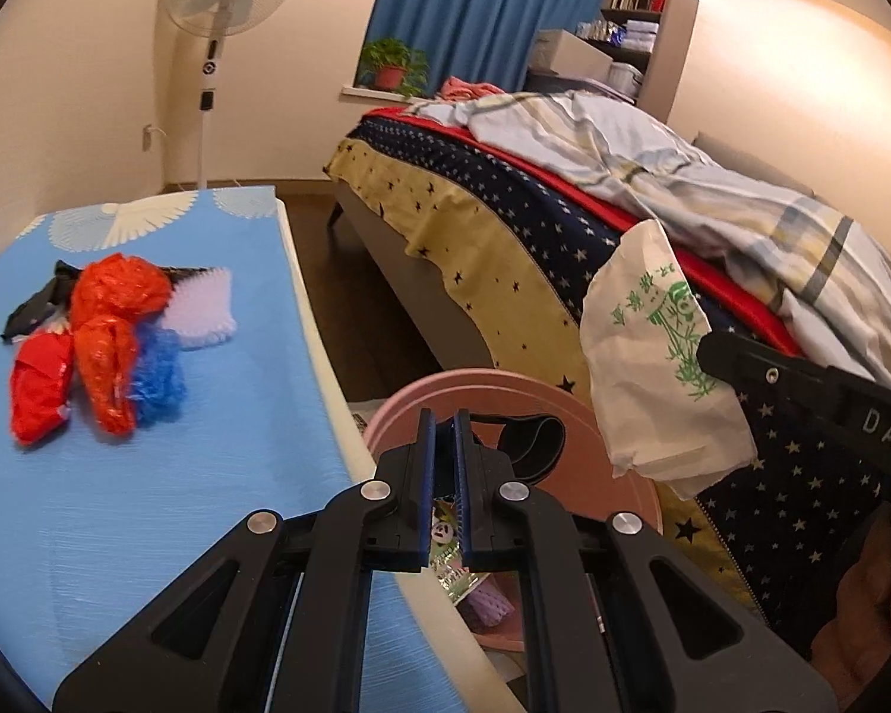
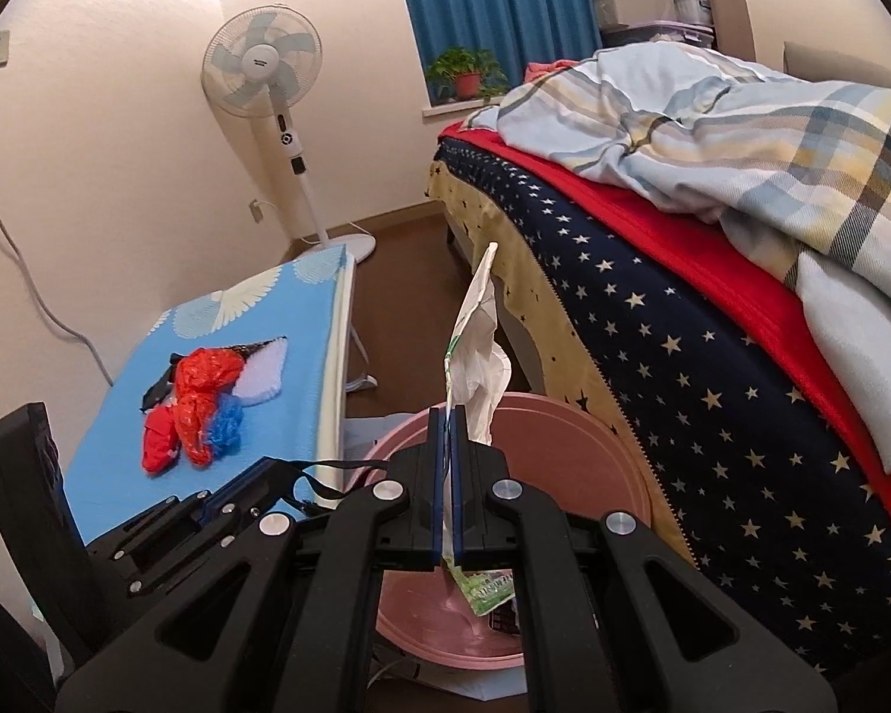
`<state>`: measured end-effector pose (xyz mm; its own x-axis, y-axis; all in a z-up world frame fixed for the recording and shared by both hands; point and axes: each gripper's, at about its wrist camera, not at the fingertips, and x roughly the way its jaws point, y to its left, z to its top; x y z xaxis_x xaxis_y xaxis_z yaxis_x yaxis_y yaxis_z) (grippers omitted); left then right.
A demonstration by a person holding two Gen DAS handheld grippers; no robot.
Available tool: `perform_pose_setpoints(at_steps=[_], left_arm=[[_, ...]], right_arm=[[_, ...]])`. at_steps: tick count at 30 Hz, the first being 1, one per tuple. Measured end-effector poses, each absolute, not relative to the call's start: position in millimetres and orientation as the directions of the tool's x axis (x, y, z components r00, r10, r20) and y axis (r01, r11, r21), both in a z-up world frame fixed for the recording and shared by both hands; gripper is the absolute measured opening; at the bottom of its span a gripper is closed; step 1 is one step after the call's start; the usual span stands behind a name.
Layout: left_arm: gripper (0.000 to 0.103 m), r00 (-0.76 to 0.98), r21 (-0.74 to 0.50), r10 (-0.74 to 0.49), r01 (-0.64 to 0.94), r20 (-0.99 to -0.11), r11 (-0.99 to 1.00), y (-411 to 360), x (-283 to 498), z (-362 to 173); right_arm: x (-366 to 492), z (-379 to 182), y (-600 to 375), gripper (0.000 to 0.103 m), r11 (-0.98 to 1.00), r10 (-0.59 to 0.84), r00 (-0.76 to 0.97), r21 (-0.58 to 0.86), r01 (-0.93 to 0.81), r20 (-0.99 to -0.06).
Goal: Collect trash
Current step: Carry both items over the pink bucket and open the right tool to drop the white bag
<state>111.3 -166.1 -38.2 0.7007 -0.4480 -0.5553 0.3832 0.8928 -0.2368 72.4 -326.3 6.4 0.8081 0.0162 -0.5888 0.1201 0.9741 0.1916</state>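
The bed [image 2: 713, 309] fills the right side of the room, draped in a star-print cover and a plaid quilt; it takes no part in the job. Left of it stands a table [image 1: 148, 475] under a blue cloth, and between the two, on the floor, sits a pink basin [image 2: 570, 434], placed within reach of both hands, probably as the bin for the rubbish.

On the table lies the pile still to be cleared [image 1: 98, 344]: crumpled red and orange plastic, a blue scrap, a white foam piece and something black, all touching in one heap.

The right gripper [image 2: 445, 475] is clamped tight on a white plastic bag [image 2: 475, 350], which stands up edge-on from its fingers directly above the basin, likely so that it can be dropped in. The bag's face shows green printed characters and a panda among bamboo in the left view [image 1: 671, 321]; the writing is too small to read.

The left gripper [image 1: 442, 475] is nearly closed too, pinching a small printed wrapper [image 1: 445, 540] over the basin's near rim. On the right tool's body the letters "DAS" [image 1: 888, 437] are legible.
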Motion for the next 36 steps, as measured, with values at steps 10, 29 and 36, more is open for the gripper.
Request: perform_pose_setpoints(at_steps=[10,29,36], left_arm=[[0.006,0.676,-0.24,-0.449,0.385,-0.584,0.891,-174,118,-50],[0.03,0.645,-0.253,-0.456,0.386,-0.613,0.887,-181,126,-61],[0.03,0.662,-0.255,-0.452,0.378,-0.598,0.89,-171,122,-55]], right_arm=[[81,-3,-331,0.002,0.97,0.005,0.789,0.195,0.145,-0.615],[88,-11,-349,0.015,0.95,-0.024,0.767,0.225,0.218,-0.641],[82,-5,-346,0.021,0.953,-0.028,0.787,0.221,0.207,-0.616]])
